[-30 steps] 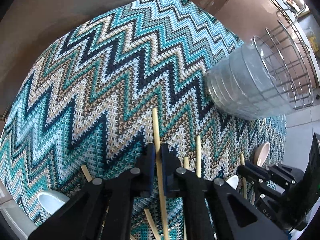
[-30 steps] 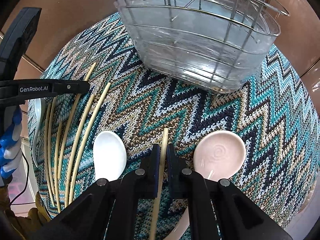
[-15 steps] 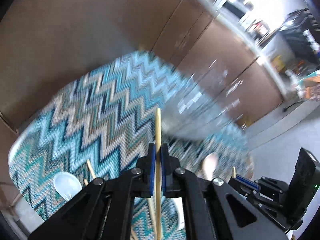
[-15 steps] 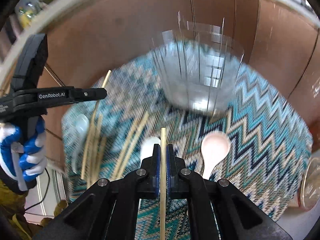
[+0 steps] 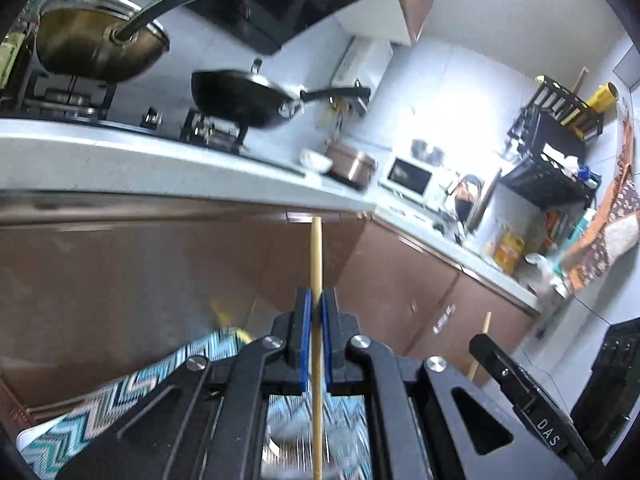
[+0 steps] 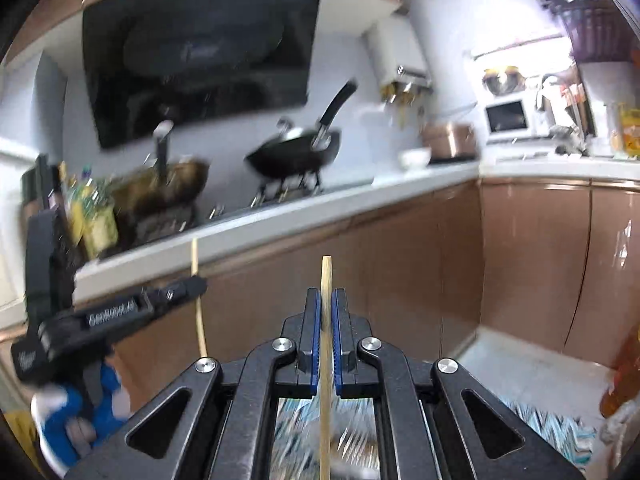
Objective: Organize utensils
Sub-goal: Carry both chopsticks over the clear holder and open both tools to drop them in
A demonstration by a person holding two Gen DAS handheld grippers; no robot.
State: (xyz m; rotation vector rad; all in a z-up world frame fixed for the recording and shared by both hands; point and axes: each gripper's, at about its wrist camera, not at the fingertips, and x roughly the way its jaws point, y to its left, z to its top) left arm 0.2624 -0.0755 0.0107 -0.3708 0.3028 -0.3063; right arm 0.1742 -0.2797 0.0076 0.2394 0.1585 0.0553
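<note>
Brown glossy kitchen cabinets (image 5: 120,280) under a pale counter fill the far side, with a black wok (image 5: 240,100) on the stove. Below, near, lies a teal zigzag knitted cloth (image 5: 120,392). The left gripper (image 5: 316,308) is clamped on a pale bamboo chopstick (image 5: 317,252) that points away; the right gripper (image 6: 327,308) pinches a second bamboo chopstick (image 6: 326,276) the same way, both above the cloth.
</note>
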